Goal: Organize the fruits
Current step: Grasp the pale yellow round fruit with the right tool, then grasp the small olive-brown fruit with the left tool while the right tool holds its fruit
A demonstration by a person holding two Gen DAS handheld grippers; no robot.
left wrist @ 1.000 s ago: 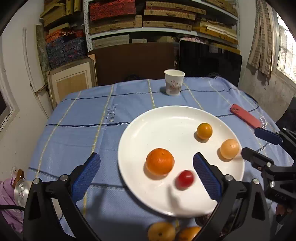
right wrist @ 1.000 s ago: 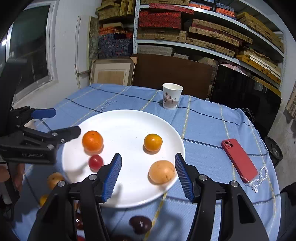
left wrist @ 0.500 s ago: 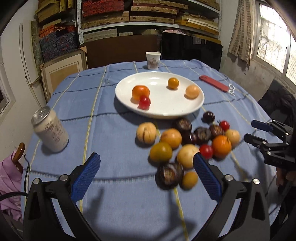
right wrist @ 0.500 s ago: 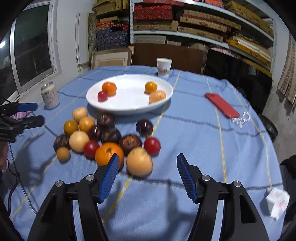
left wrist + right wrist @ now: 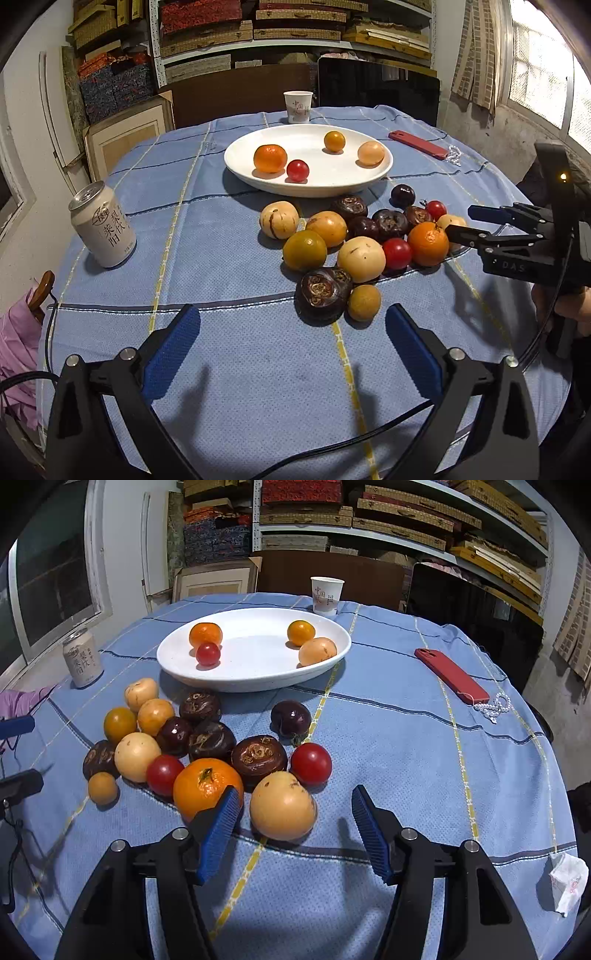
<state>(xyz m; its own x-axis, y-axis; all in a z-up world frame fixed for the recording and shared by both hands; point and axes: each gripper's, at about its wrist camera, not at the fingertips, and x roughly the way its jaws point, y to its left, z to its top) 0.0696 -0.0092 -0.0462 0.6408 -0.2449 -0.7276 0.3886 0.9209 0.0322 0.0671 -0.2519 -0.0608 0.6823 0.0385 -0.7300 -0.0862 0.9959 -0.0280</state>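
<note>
Beside fruit pile (image 5: 192,746) | can (image 5: 102,226), phone (image 5: 451,675), cup (image 5: 326,595) | right tongs (image 5: 291,827) agape

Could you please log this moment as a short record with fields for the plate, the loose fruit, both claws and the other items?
plate: white plate holding four fruits: orange, red tomato, small orange fruit, pale fruit
loose fruit: cluster on the blue tablecloth in front of the plate
left claw: open, empty
right claw: open, empty, nearest a pale round fruit
other items: can, paper cup, red phone
</note>
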